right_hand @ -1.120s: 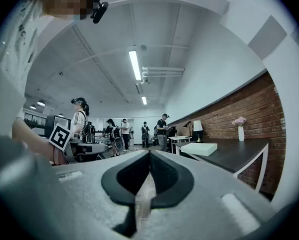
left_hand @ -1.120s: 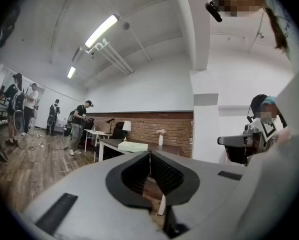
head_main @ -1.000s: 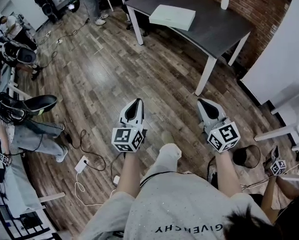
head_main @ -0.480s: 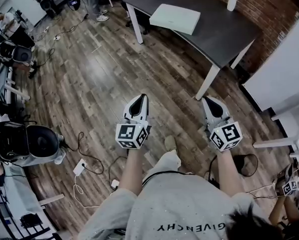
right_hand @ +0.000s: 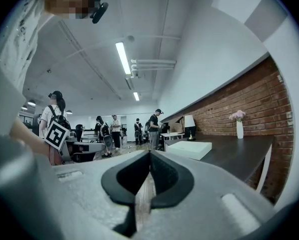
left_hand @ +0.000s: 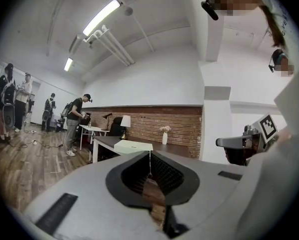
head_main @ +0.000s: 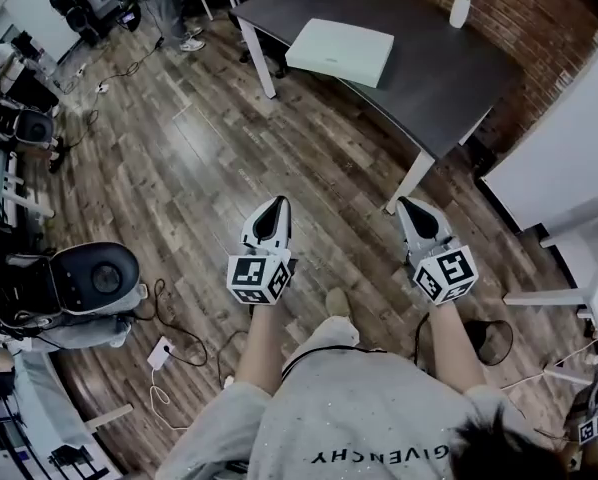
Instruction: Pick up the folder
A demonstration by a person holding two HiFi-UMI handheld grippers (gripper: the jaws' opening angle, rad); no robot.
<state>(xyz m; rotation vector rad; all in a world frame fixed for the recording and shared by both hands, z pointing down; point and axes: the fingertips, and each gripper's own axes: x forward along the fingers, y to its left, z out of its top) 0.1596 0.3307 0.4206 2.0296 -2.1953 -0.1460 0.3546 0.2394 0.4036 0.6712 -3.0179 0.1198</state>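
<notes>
Head view, GIVENCHY shirt [head_main: 379, 413], folder [head_main: 340, 52] on table [head_main: 449, 73]

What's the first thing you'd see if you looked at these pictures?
Two grey grippers stick out in front of the person, the left gripper and the right gripper, both shut and empty above the wooden floor. Beyond them a white folder lies flat on a dark table, with a small vase of flowers near the brick wall.

Left gripper [head_main: 271, 216] and right gripper [head_main: 416, 213] are held forward side by side (level), both jaws closed and empty.
</notes>
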